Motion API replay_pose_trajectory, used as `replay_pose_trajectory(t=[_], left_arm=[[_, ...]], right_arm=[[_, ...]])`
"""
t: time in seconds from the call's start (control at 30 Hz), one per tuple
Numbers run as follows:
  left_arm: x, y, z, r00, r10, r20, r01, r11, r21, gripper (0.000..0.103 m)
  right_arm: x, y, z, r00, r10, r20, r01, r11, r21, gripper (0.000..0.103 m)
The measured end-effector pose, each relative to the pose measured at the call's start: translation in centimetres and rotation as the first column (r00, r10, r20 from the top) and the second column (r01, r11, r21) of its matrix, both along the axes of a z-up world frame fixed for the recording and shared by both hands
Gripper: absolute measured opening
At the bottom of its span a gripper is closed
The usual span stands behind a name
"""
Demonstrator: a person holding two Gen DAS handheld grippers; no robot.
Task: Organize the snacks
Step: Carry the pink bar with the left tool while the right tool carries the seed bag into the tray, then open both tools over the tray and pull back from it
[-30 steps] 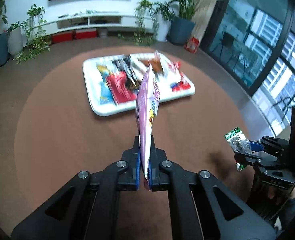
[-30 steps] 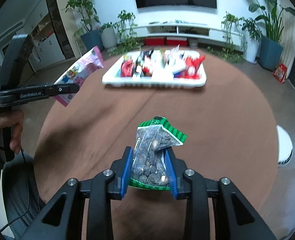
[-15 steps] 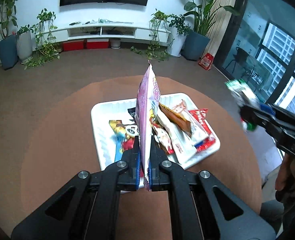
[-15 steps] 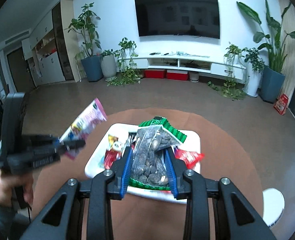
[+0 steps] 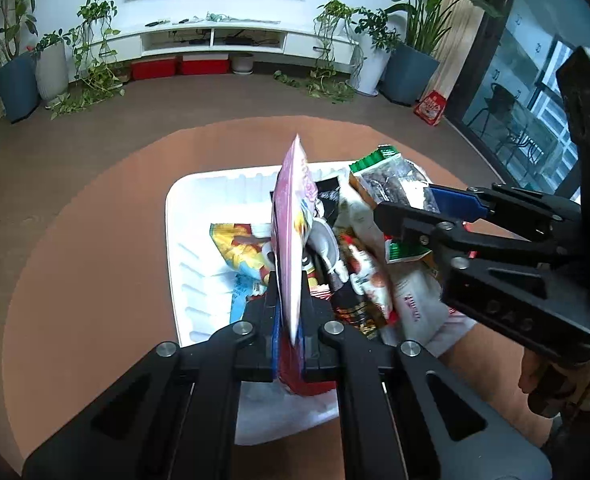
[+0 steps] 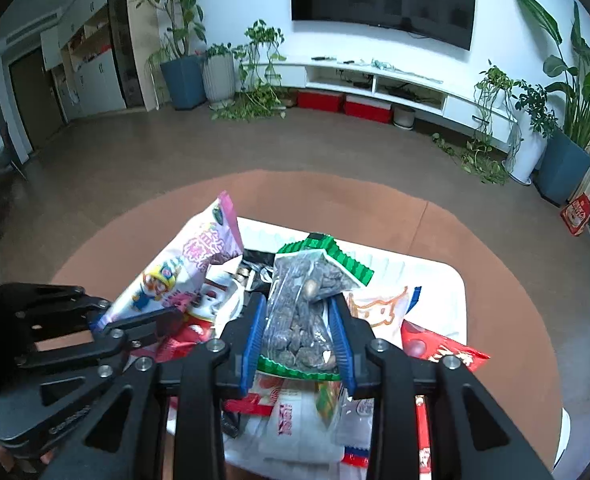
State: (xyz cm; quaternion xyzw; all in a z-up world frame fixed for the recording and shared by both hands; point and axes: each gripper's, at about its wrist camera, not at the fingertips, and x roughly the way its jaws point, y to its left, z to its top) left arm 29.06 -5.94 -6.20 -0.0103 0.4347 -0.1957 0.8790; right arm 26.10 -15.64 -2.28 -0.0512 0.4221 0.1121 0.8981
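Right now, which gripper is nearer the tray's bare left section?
Left. The left gripper holds the pink packet beside that bare part of the white tray; the right gripper hangs over the crowded far side.

The white tray's point(image 5: 183, 240) left side lies bare; heaped snack packets point(image 5: 359, 276) crowd its right.

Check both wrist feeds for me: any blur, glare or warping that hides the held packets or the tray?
Left wrist: sharp; fisheye bends the room edges; the pink packet is seen edge-on, hiding part of the white tray. Right wrist: sharp, dim corners; the clear bag of dark snacks shows little glare; the left gripper is dark at frame left.
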Motion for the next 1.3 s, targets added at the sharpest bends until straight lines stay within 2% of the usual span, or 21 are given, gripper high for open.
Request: replay_pose_trajectory(t=[0.23,0.33,0.4,0.43,0.47,0.5,0.53,0.73,0.8,0.87,0.93,1.0,1.1,1.2,1.23,1.3], left_arm=[[0.9,-0.6,-1.7,1.000,0.005,0.012,-0.005,1.000,0.005,0.005],[-0.1,-0.3,-1.6,0.999,0.023,0.028,-0.023,1.000,0.015,0.006],[-0.2,-0.2,-1.5,0.999,0.037,0.037,-0.038,0.999,0.017,0.011],[-0.4,-0.1,-1.3,0.998,0.043,0.040,-0.044,0.999,0.014,0.020],[-0.5,0.0,-1.2,0.998,0.048,0.047,-0.048,0.999,0.006,0.045],[-0.6,0.1,-1.0,0.997,0.050,0.051,-0.050,0.999,0.004,0.066],[-0.8,0.2,-0.8,0.997,0.052,0.056,-0.053,0.999,0.003,0.092],[-2.3,1.2,0.5,0.994,0.064,0.083,-0.064,0.998,-0.005,0.094],[-3.3,1.6,1.1,0.993,0.070,0.091,-0.068,0.998,-0.015,0.096],[-4.5,2.1,1.6,0.990,0.081,0.111,-0.080,0.997,-0.014,0.103],[-6.1,2.5,2.5,0.984,0.096,0.147,-0.095,0.995,-0.010,0.103],[-8.1,2.7,3.5,0.976,0.101,0.195,-0.104,0.995,0.003,0.103],[-10.9,2.1,5.0,0.967,0.093,0.238,-0.096,0.995,0.000,0.103],[-14.3,1.5,5.8,0.951,0.163,0.262,-0.190,0.978,0.082,0.103],[-15.8,1.3,5.9,0.936,0.211,0.282,-0.252,0.961,0.116,0.103],[-18.3,1.4,6.1,0.905,0.281,0.319,-0.336,0.933,0.130,0.103]], right_arm=[[-0.1,-0.2,-1.0,1.000,-0.017,-0.001,0.017,1.000,-0.021,0.039],[-0.5,-0.4,-1.0,1.000,-0.030,-0.001,0.030,0.999,-0.025,0.049],[-0.7,-0.8,-1.1,0.999,-0.038,0.003,0.038,0.999,-0.026,0.060],[-0.9,-1.0,-1.1,0.999,-0.044,0.006,0.045,0.999,-0.026,0.063],[-1.1,-1.1,-1.1,0.999,-0.047,0.009,0.047,0.999,-0.024,0.067],[-1.2,-1.2,-1.1,0.999,-0.050,0.011,0.051,0.998,-0.024,0.069],[-1.4,-1.3,-1.1,0.998,-0.057,0.010,0.057,0.998,-0.024,0.070],[-2.9,-1.5,-0.1,0.996,-0.077,0.039,0.078,0.997,-0.020,0.078],[-3.6,-1.5,0.6,0.995,-0.082,0.055,0.083,0.996,-0.027,0.079],[-4.4,-1.6,1.5,0.993,-0.088,0.079,0.090,0.996,-0.027,0.080],[-5.9,-2.0,2.6,0.989,-0.092,0.113,0.095,0.995,-0.015,0.083],[-7.4,-2.7,3.6,0.984,-0.100,0.150,0.099,0.995,0.013,0.092],[-11.0,-4.4,5.4,0.970,-0.104,0.220,0.081,0.991,0.111,0.103],[-14.2,-5.4,6.0,0.960,-0.123,0.251,0.083,0.983,0.165,0.103],[-15.3,-5.6,6.1,0.962,-0.139,0.236,0.099,0.980,0.175,0.103],[-16.8,-6.2,5.9,0.964,-0.158,0.212,0.118,0.975,0.188,0.103]])
